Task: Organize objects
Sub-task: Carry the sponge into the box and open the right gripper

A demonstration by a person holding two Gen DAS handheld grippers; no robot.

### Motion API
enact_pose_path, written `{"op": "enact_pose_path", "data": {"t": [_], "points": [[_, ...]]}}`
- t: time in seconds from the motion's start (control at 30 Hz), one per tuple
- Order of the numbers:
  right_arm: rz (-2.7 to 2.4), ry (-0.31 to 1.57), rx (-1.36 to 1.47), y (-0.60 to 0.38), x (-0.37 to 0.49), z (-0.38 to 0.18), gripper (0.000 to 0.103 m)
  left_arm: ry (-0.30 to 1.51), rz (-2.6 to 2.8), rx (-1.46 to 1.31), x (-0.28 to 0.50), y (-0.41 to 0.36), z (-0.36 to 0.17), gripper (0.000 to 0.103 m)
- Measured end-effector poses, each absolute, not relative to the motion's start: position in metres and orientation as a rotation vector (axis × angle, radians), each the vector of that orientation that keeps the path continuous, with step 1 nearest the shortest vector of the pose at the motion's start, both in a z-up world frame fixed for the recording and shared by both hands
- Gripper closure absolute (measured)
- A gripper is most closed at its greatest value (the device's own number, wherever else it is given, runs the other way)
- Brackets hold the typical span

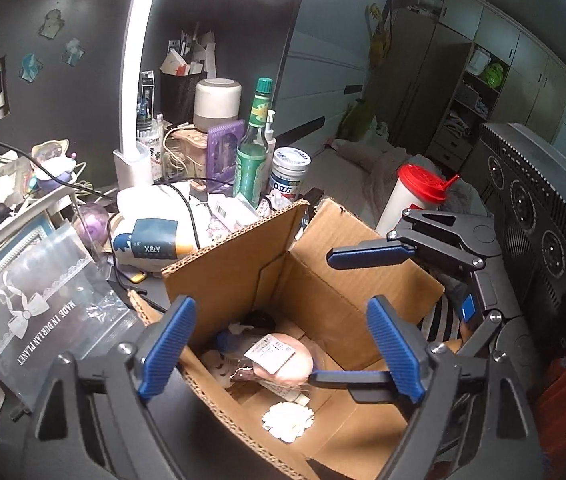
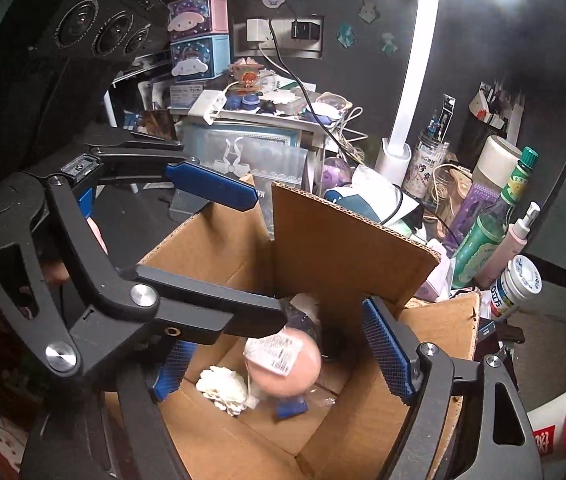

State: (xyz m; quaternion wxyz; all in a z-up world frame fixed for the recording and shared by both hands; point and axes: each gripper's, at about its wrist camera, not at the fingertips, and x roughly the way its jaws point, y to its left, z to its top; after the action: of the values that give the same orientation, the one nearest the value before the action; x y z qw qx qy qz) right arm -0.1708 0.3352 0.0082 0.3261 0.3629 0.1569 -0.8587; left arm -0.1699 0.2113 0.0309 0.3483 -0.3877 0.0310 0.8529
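The open brown cardboard box (image 1: 323, 280) sits on a cluttered dark desk, flaps standing up, and we hold both tools over its mouth. On its floor lies a round pink object sealed in clear plastic with a white printed label (image 1: 283, 360), and just beside it a small white flower-shaped piece (image 1: 287, 420); some darker items lie at the far end of the box, too shadowed for us to name.

Our left gripper (image 1: 279, 352) hangs above the box with its blue-padded fingers spread wide, nothing between them. Our right gripper (image 2: 283, 356) is also spread; one blue pad shows plainly at the right, the other is largely hidden behind the left tool's black arm, which crosses that view. In the left wrist view the right gripper reaches in from the right, its lower finger tip close against the pink object; we cannot tell whether it touches.

Behind the box stand a green glass bottle with a green cap (image 1: 251, 144), a white jar with a blue-printed label (image 1: 289, 174), and a white lamp post (image 1: 137, 92). To the right stands a white cylindrical container with a red flip lid (image 1: 415, 196).
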Motion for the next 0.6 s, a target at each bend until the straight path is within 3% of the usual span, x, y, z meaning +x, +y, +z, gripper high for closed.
{"op": "enact_pose_path", "data": {"t": [0.17, 0.3, 0.43, 0.5, 0.6], "points": [[-2.258, 0.418, 0.952, 0.331, -0.171, 0.007, 0.024, 0.061, 2.309, -0.972, -0.159, 0.191, 0.035, 0.01], [-2.277, 0.449, 0.939, 0.327, -0.168, 0.007, 0.023, 0.032, 2.401, -0.933, -0.145, 0.167, 0.037, 0.009], [-2.295, 0.409, 0.884, 0.327, -0.162, 0.015, 0.009, -0.008, 2.492, -0.906, -0.127, 0.14, 0.04, 0.008], [-2.307, 0.383, 0.849, 0.326, -0.157, 0.018, 0.008, -0.013, 2.551, -0.886, -0.116, 0.127, 0.041, 0.001], [-2.32, 0.366, 0.776, 0.322, -0.149, 0.024, 0.008, -0.025, 2.633, -0.847, -0.098, 0.111, 0.042, 0.001]]}}
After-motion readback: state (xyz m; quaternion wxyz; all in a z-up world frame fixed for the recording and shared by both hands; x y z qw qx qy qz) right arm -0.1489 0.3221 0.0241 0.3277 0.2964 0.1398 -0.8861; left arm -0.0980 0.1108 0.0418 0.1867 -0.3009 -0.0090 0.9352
